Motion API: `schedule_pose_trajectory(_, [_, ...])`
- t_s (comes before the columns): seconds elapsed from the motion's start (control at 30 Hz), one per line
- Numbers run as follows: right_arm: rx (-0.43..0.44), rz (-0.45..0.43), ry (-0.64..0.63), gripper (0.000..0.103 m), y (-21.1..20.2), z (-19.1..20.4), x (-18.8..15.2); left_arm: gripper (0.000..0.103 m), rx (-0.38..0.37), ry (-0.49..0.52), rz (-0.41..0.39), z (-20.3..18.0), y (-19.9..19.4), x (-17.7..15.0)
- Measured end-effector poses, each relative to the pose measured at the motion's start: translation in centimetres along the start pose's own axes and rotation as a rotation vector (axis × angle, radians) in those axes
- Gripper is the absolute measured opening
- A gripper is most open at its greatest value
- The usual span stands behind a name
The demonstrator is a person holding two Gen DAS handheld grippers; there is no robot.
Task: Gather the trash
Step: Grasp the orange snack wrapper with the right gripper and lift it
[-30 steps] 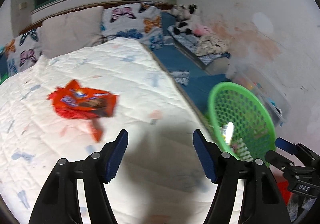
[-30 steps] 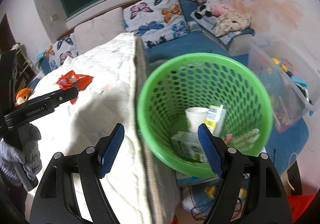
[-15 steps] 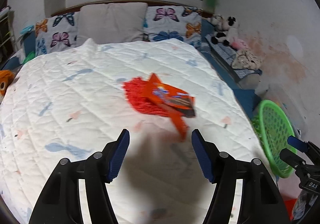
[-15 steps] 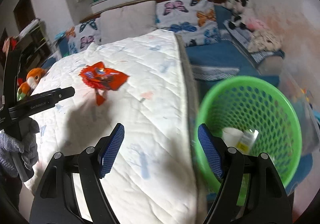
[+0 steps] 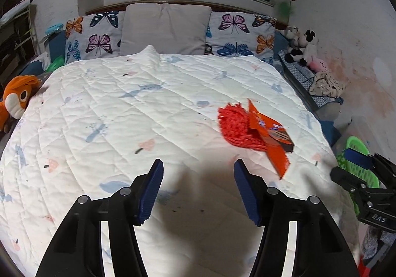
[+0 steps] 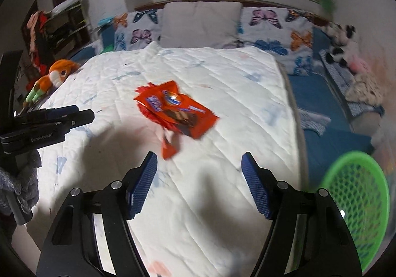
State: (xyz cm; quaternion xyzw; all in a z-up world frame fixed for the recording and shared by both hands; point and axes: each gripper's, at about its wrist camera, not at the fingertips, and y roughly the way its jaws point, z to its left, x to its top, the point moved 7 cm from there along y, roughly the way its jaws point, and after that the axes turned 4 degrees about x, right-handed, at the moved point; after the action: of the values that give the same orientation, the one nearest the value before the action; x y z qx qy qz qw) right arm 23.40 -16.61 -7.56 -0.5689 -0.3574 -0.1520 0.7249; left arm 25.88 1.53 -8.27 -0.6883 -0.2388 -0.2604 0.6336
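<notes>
While the left wrist view is showing the white quilted bed cover (image 5: 153, 113) stretching ahead, the left gripper (image 5: 198, 189) is angling downward over its near edge, its blue ribbed pads closing in with nothing but bare quilt between them. An orange crinkled snack wrapper (image 5: 271, 137) is lying on a red fringed cloth (image 5: 235, 126) ahead and to the right of those pads, well clear of them. At the right margin the right gripper (image 5: 358, 168) is reaching in, and a sliver of the green perforated plastic basket (image 5: 356, 146) is peeking out behind it, off the side of the bed. Judging by this, the reach toward the wrapper is the step in hand, and the grasp is not yet made.

Where the right wrist view is looking across the same cover, the right gripper (image 6: 199, 179) is also tilting down, its pads likewise narrowing on empty air. The wrapper (image 6: 177, 110) is sitting just beyond and slightly left of its gap, so this hand is looking better placed; the next move is probably calling for a short advance and a pinch low on the loose foil edge, without snagging the cloth beneath. The basket (image 6: 356, 205) is waiting at lower right beside the bed, and the left gripper (image 6: 59, 118) is entering from the left, a grey-gloved hand (image 6: 22, 185) carrying it.
</notes>
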Motion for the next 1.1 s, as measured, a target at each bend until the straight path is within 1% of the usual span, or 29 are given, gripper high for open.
schedule_pose_trajectory(0.27, [0.013,0.037,-0.068,0.060,4.3,2.1,1.7,0.055,-0.004,-0.011,0.011,0.9,1.3,0.5])
schedule_pose_trajectory(0.5, [0.004,0.066,-0.115,0.056,7.3,2.8,2.5,0.055,-0.020,-0.006,0.019,0.5,2.6,1.1])
schedule_pose_trajectory(0.57, [-0.002,0.074,-0.123,0.050,8.0,2.8,2.7,0.055,-0.025,-0.007,0.022,0.4,3.0,1.2])
schedule_pose_trajectory(0.6, [-0.010,0.075,-0.127,0.049,8.3,2.8,2.8,0.055,-0.025,-0.007,0.023,0.3,3.2,1.3])
schedule_pose_trajectory(0.63, [-0.012,0.076,-0.128,0.047,8.4,2.8,2.8,0.055,-0.027,-0.008,0.024,0.3,3.3,1.4])
schedule_pose_trajectory(0.67, [-0.011,0.078,-0.124,0.041,8.6,2.7,2.9,0.055,-0.031,-0.008,0.026,0.2,3.5,1.5])
schedule_pose_trajectory(0.77, [-0.014,0.077,-0.105,0.030,8.7,2.2,2.9,0.055,-0.041,-0.001,0.027,-0.1,4.0,1.7])
schedule_pose_trajectory(0.8, [-0.007,0.074,-0.095,0.028,8.6,2.0,2.8,0.055,-0.048,0.001,0.028,-0.3,4.2,1.7])
schedule_pose_trajectory(0.87, [0.001,0.067,-0.072,0.020,8.1,1.6,2.8,0.055,-0.061,0.004,0.032,-0.6,4.5,1.8])
schedule_pose_trajectory(0.97, [0.008,0.039,-0.047,0.015,7.1,1.1,3.0,0.055,-0.084,0.018,0.033,-1.7,5.0,2.1])
schedule_pose_trajectory(1.1, [0.015,0.012,-0.026,0.013,5.8,0.5,3.2,0.055,-0.110,0.042,0.033,-3.2,5.6,2.4])
